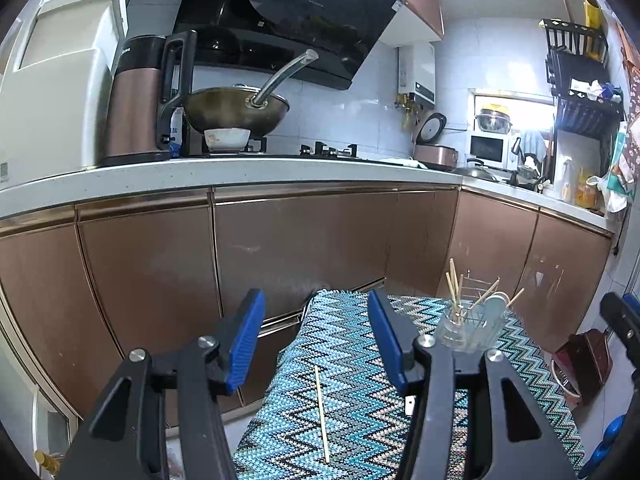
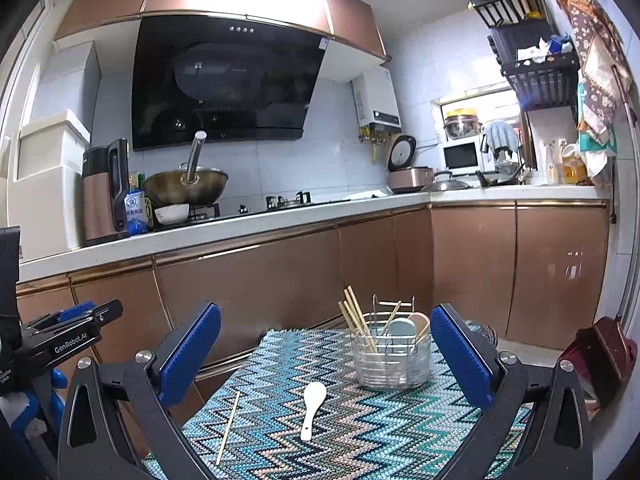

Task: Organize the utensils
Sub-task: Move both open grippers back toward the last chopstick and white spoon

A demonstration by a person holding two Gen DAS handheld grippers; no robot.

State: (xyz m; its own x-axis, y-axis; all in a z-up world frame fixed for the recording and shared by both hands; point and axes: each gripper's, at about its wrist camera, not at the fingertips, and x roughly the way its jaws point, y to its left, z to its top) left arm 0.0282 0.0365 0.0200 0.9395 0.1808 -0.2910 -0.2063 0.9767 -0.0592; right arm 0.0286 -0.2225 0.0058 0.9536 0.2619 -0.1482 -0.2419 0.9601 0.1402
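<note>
A single wooden chopstick (image 1: 321, 412) lies on the zigzag-patterned mat (image 1: 352, 420), between and below the blue pads of my left gripper (image 1: 316, 344), which is open and empty above it. In the right wrist view the same chopstick (image 2: 228, 427) lies left of a white spoon (image 2: 311, 408) on the mat (image 2: 360, 432). My right gripper (image 2: 326, 350) hangs open and empty over the spoon. Behind it stands a clear utensil holder (image 2: 392, 360) with several chopsticks and two spoons upright in it. The holder (image 1: 466, 326) shows at the mat's far right in the left view.
Copper cabinet doors (image 2: 248, 280) rise close behind the mat. The counter above carries a wok (image 2: 186, 188), a kettle (image 2: 105, 196) and a rice cooker (image 2: 408, 176). A dark red dustpan (image 2: 604, 356) stands on the floor at right. The left gripper (image 2: 64, 332) shows at the right view's left edge.
</note>
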